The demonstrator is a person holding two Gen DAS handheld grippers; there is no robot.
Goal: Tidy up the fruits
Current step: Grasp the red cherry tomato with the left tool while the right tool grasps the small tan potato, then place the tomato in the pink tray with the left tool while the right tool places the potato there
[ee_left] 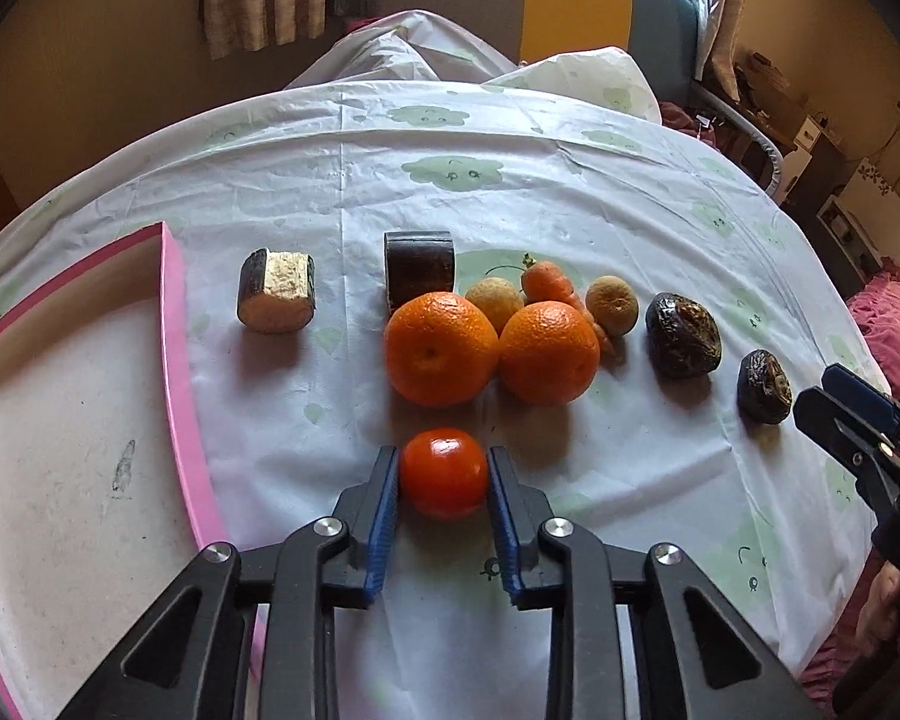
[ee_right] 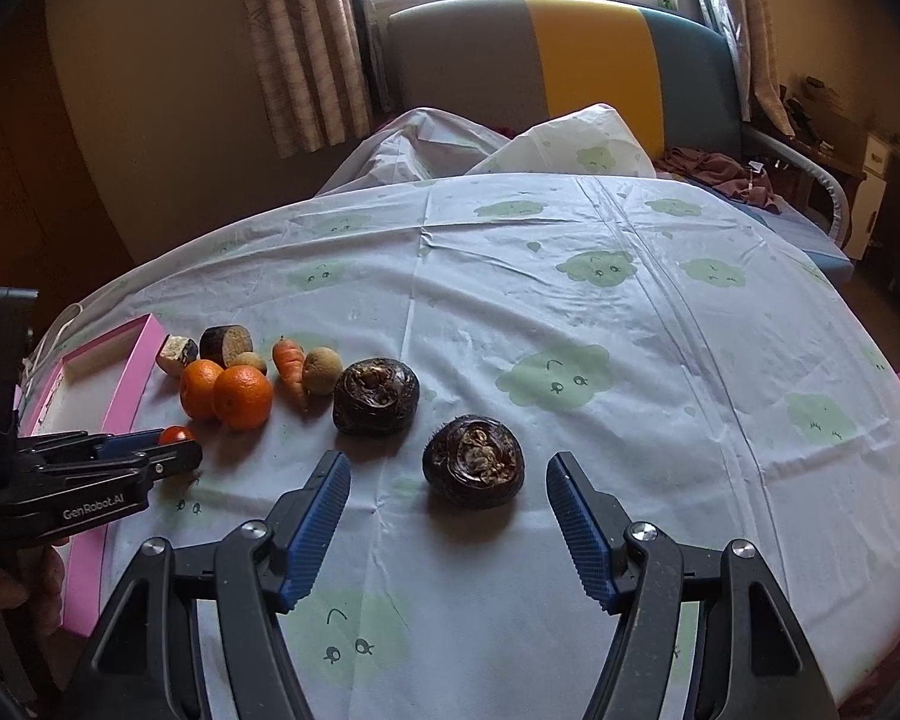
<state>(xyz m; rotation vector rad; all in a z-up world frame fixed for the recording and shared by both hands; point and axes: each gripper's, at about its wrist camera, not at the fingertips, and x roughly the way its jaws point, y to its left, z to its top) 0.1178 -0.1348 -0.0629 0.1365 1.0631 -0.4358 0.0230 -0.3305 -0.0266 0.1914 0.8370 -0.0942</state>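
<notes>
Left wrist view: left gripper (ee_left: 444, 474) pinches the tomato (ee_left: 444, 473) at mid-height between both pads, likely so it won't roll out on the way to the pink tray (ee_left: 177, 324) left of the fingers. Right gripper (ee_right: 449, 495) is spread wide with a dark fruit (ee_right: 473, 459) centred just ahead of its fingertips, looks staged for the next grab.
</notes>
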